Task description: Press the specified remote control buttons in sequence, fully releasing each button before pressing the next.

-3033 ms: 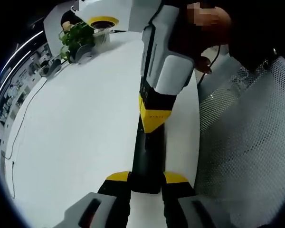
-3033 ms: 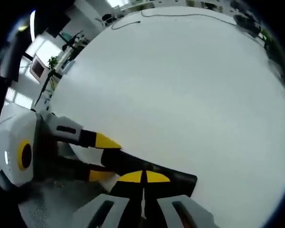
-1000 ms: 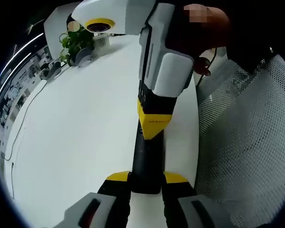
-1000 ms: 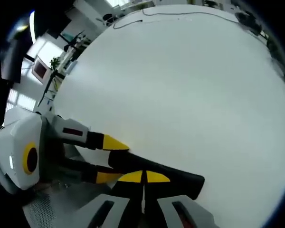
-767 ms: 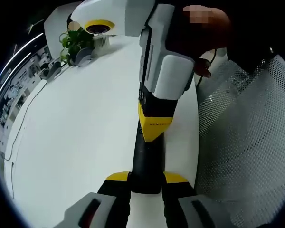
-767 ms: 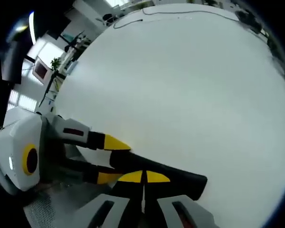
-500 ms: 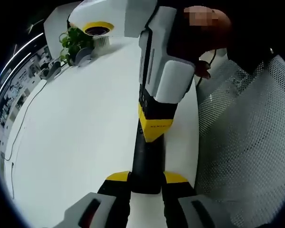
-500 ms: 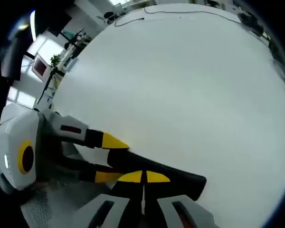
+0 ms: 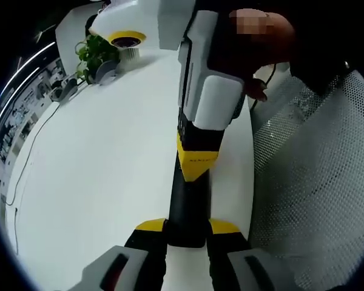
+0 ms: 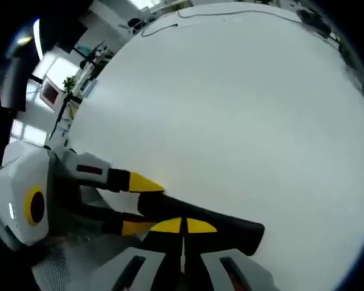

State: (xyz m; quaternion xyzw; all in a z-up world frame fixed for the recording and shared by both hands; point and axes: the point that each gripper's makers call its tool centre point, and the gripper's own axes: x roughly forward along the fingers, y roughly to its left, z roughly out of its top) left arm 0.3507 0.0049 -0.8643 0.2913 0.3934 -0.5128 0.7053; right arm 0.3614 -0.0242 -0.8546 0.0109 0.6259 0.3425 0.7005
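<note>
A: Left gripper view?
B: My left gripper pinches the black remote at six o'clock; my right gripper bears on it from twelve.
A: Right gripper view?
B: Jaws pressed together on the remote, six o'clock, on the white table.

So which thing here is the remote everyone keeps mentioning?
Start at the big white table. Near its edge by the mesh chair lies a long, slim black bar, the remote. The left claw grips one end, and the right claw's yellow tips meet its top.
</note>
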